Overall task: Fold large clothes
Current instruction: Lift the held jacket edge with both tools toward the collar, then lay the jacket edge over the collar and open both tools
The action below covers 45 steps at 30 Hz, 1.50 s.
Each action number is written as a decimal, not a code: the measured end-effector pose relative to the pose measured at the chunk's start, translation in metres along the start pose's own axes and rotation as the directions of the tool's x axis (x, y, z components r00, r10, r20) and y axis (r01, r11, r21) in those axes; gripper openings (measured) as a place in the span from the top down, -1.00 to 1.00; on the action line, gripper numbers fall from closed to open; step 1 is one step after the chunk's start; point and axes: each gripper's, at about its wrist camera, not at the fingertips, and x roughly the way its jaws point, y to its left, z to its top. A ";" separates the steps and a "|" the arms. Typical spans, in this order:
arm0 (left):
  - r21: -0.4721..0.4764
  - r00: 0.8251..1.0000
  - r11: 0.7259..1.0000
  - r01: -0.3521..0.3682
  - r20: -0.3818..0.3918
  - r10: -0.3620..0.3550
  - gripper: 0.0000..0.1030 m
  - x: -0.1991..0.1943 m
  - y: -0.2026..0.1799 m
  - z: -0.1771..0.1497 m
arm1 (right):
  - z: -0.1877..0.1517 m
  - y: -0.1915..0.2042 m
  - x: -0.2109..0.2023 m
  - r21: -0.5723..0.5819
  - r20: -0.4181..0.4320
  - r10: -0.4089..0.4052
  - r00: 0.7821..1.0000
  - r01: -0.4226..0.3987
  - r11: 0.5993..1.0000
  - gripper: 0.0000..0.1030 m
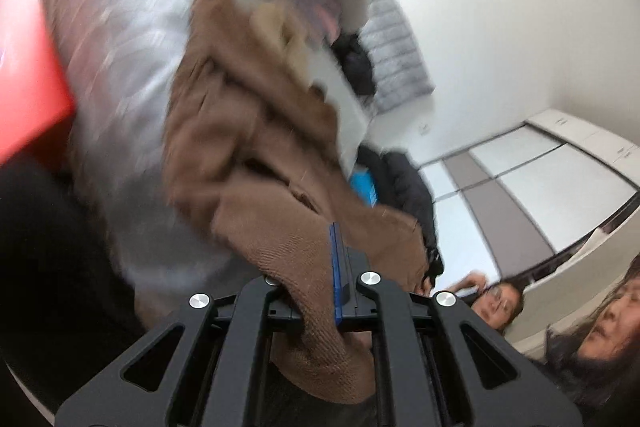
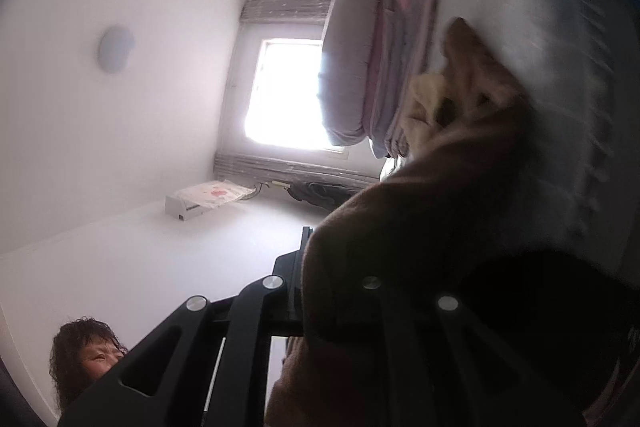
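Left wrist view has the left claw (image 1: 340, 267) pinched tight on a hem of the brown knit garment (image 1: 248, 131), whose bulk trails forward and up from the tips, its long run slanting away over the pale bed (image 1: 120, 39) beyond. Right wrist view shows the right claw (image 2: 312, 267) also clamped on brown cloth, which drapes over its right-hand side and stretches ahead towards stacked quilts (image 2: 360, 67) and the bright window (image 2: 288, 95). Judging from this, the garment hangs between both claws, neither clearly nearer.
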 end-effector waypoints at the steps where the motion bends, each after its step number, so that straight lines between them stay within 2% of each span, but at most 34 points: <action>1: 0.011 1.000 1.000 0.009 0.021 -0.009 0.88 0.002 -0.007 0.017 | 0.018 0.009 0.017 -0.023 -0.011 0.002 1.000 -0.002 1.000 0.81; 2: 0.019 0.999 1.000 0.015 0.042 -0.016 0.87 0.007 -0.013 0.037 | 0.028 0.015 0.027 -0.036 -0.017 0.003 1.000 -0.004 0.999 0.81; 6: 0.006 0.992 0.999 0.031 0.120 -0.032 0.87 0.044 -0.022 0.138 | 0.110 0.029 0.098 -0.079 -0.016 -0.025 1.000 0.024 0.997 0.81; 8: -0.050 0.986 0.998 0.039 0.165 -0.030 0.86 0.070 -0.005 0.195 | 0.161 0.019 0.142 -0.063 0.007 -0.085 0.996 0.085 0.994 0.81; 9: -0.101 0.981 0.995 0.028 0.196 -0.007 0.85 0.090 0.011 0.226 | 0.182 0.008 0.160 -0.047 0.020 -0.122 0.992 0.123 0.991 0.81; 11: -0.180 0.973 0.984 -0.019 0.224 0.060 0.76 0.124 0.043 0.264 | 0.218 -0.023 0.192 0.018 0.056 -0.217 0.974 0.217 0.976 0.74; 13: -0.290 0.964 0.951 -0.112 0.199 0.174 0.68 0.171 0.090 0.295 | 0.248 -0.071 0.220 0.093 0.058 -0.356 0.933 0.350 0.932 0.48; 14: -0.356 0.959 0.921 -0.158 0.168 0.230 0.63 0.191 0.114 0.302 | 0.259 -0.102 0.230 0.165 0.050 -0.443 0.895 0.430 0.888 0.30; 15: -0.450 0.951 0.872 -0.194 0.130 0.279 0.60 0.210 0.143 0.302 | 0.264 -0.127 0.235 0.229 0.033 -0.517 0.856 0.497 0.837 0.29; 16: -0.489 0.955 0.855 -0.172 0.130 0.267 0.59 0.218 0.155 0.300 | 0.264 -0.141 0.236 0.266 0.041 -0.557 0.830 0.528 0.807 0.29; 17: -0.491 0.961 0.861 -0.131 0.149 0.231 0.57 0.222 0.161 0.296 | 0.262 -0.146 0.235 0.273 0.067 -0.539 0.840 0.504 0.820 0.27; 18: -0.469 0.962 0.876 -0.112 0.168 0.213 0.56 0.222 0.160 0.294 | 0.261 -0.145 0.236 0.258 0.078 -0.518 0.852 0.485 0.836 0.13; 19: -0.449 0.964 0.888 -0.103 0.176 0.200 0.54 0.220 0.157 0.294 | 0.258 -0.141 0.234 0.224 0.092 -0.517 0.851 0.489 0.843 0.03; 20: -0.450 0.968 0.889 -0.080 0.179 0.177 0.46 0.217 0.156 0.296 | 0.255 -0.131 0.230 0.166 0.118 -0.532 0.838 0.512 0.843 -0.21; 21: -0.448 0.970 0.893 -0.047 0.193 0.148 0.38 0.210 0.151 0.298 | 0.250 -0.119 0.226 0.105 0.149 -0.539 0.829 0.529 0.842 -0.30; 23: -0.399 0.954 0.916 -0.029 0.263 0.144 0.01 0.190 0.133 0.297 | 0.237 -0.102 0.215 0.025 0.200 -0.507 0.838 0.513 0.858 -0.31; 24: -0.353 0.940 0.934 -0.059 0.294 0.171 -0.04 0.179 0.119 0.293 | 0.230 -0.091 0.208 -0.020 0.234 -0.502 0.833 0.520 0.854 -0.42; 26: -0.264 0.930 0.958 -0.114 0.312 0.196 -0.18 0.166 0.100 0.285 | 0.213 -0.071 0.194 -0.116 0.319 -0.536 0.781 0.594 0.796 -0.64; 27: -0.217 0.916 0.961 -0.170 0.325 0.236 -0.19 0.158 0.089 0.273 | 0.205 -0.063 0.187 -0.159 0.368 -0.574 0.731 0.658 0.736 -0.67; 28: -0.191 0.899 0.957 -0.220 0.342 0.275 -0.20 0.151 0.085 0.263 | 0.203 -0.060 0.184 -0.178 0.389 -0.601 0.698 0.697 0.694 -0.67; 29: -0.169 0.880 0.947 -0.273 0.353 0.317 -0.26 0.146 0.083 0.250 | 0.198 -0.061 0.181 -0.203 0.398 -0.644 0.654 0.747 0.633 -0.67; 30: -0.169 0.865 0.930 -0.326 0.343 0.366 -0.28 0.144 0.084 0.238 | 0.194 -0.066 0.178 -0.216 0.390 -0.675 0.626 0.775 0.594 -0.67; 31: -0.175 0.859 0.919 -0.352 0.330 0.392 -0.28 0.142 0.087 0.232 | 0.191 -0.070 0.177 -0.223 0.382 -0.699 0.605 0.794 0.565 -0.67; 32: -0.176 0.854 0.908 -0.379 0.310 0.417 -0.28 0.140 0.092 0.225 | 0.185 -0.076 0.174 -0.233 0.380 -0.709 0.593 0.804 0.547 -0.67; 34: -0.125 0.825 0.870 -0.477 0.277 0.492 -0.28 0.137 0.093 0.207 | 0.170 -0.082 0.169 -0.275 0.367 -0.725 0.583 0.812 0.514 -0.67; 35: -0.082 0.817 0.855 -0.512 0.260 0.514 -0.29 0.140 0.091 0.198 | 0.163 -0.083 0.173 -0.313 0.351 -0.745 0.567 0.821 0.478 -0.67; 36: -0.057 0.824 0.855 -0.515 0.243 0.512 -0.30 0.143 0.090 0.193 | 0.155 -0.082 0.178 -0.353 0.331 -0.760 0.559 0.820 0.450 -0.67; 37: -0.035 0.841 0.864 -0.503 0.211 0.498 -0.38 0.140 0.093 0.181 | 0.150 -0.081 0.182 -0.385 0.309 -0.764 0.567 0.809 0.444 -0.67; 38: -0.030 0.852 0.870 -0.492 0.188 0.488 -0.51 0.139 0.094 0.172 | 0.143 -0.083 0.181 -0.398 0.294 -0.764 0.575 0.800 0.449 -0.68; 41: -0.060 0.899 0.910 -0.409 0.141 0.414 -0.56 0.138 0.104 0.152 | 0.131 -0.087 0.169 -0.386 0.237 -0.762 0.602 0.779 0.494 -0.70; 42: -0.076 0.915 0.923 -0.377 0.124 0.384 -0.56 0.137 0.107 0.149 | 0.128 -0.089 0.164 -0.376 0.222 -0.765 0.605 0.777 0.505 -0.70; 44: -0.073 0.921 0.928 -0.366 0.118 0.372 -0.56 0.130 0.103 0.134 | 0.127 -0.092 0.158 -0.371 0.206 -0.770 0.604 0.777 0.510 -0.70; 45: -0.066 0.913 0.923 -0.379 0.134 0.385 -0.56 0.128 0.101 0.131 | 0.126 -0.092 0.156 -0.365 0.195 -0.771 0.606 0.775 0.516 -0.70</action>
